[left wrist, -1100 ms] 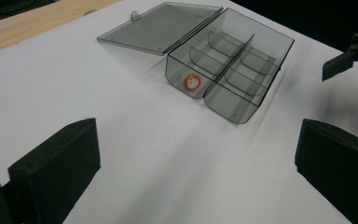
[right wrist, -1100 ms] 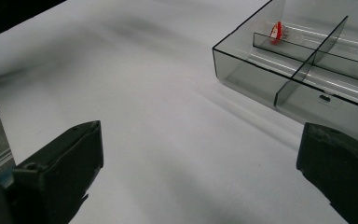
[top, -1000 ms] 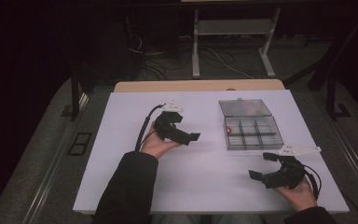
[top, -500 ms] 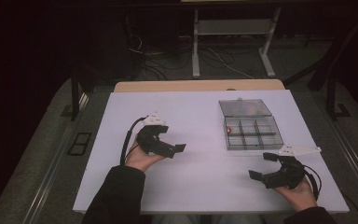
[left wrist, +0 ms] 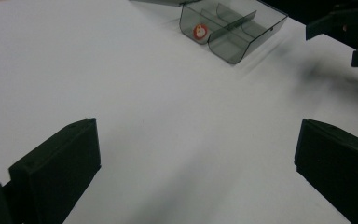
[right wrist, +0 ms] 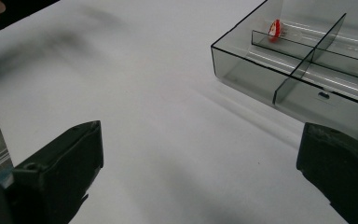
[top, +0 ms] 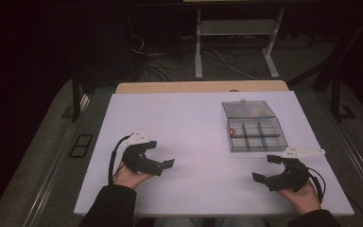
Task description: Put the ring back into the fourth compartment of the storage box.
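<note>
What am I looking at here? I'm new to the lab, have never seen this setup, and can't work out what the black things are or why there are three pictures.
No robot is involved: a person sits at a white table and holds a hand tool in each hand. The left gripper and the right gripper are the black things; each has two jaws, a trailing cable and a pale plate on top.

The high view comes from a fixed camera above, looking down on the table. The other two come from cameras riding on the grippers, so each shows its own two black jaws rising from the bottom.

On the table lies a clear compartment box with its lid open. A small red and white piece sits in one corner compartment.

Both grippers are open and hold nothing.
</note>
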The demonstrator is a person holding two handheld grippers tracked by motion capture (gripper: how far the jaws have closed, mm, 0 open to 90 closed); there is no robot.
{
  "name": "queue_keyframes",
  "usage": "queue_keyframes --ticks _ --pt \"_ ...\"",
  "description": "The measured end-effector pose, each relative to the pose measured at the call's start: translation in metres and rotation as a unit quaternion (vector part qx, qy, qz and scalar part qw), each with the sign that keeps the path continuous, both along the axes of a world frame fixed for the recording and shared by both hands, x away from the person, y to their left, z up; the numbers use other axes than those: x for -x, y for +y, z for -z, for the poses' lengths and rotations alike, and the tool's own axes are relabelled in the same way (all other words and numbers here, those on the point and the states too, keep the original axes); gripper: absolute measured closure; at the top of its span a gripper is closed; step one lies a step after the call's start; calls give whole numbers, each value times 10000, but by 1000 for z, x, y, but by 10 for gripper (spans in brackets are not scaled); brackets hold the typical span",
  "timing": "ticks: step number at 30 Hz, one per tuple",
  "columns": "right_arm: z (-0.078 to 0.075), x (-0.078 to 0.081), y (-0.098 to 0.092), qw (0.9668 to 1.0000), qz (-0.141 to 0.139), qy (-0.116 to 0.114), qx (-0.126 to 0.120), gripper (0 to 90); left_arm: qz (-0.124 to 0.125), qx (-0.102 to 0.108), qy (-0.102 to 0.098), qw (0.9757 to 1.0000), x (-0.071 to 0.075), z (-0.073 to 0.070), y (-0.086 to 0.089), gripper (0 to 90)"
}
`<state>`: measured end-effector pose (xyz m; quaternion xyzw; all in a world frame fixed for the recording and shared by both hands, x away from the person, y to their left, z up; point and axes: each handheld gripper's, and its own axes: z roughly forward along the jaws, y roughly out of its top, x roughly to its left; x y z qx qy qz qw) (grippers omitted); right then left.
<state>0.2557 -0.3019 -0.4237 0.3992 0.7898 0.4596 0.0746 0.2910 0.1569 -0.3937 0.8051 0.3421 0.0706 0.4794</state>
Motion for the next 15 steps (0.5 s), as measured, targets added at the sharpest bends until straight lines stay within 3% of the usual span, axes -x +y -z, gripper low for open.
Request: queue_keyframes --ticks 8,15 --pt "0 0 0 10000 11 20 2 0 -292 -21 45 9996 18 22 21 0" --pt "1 0 0 10000 42 33 1 0 -385 42 111 9992 22 36 30 0"
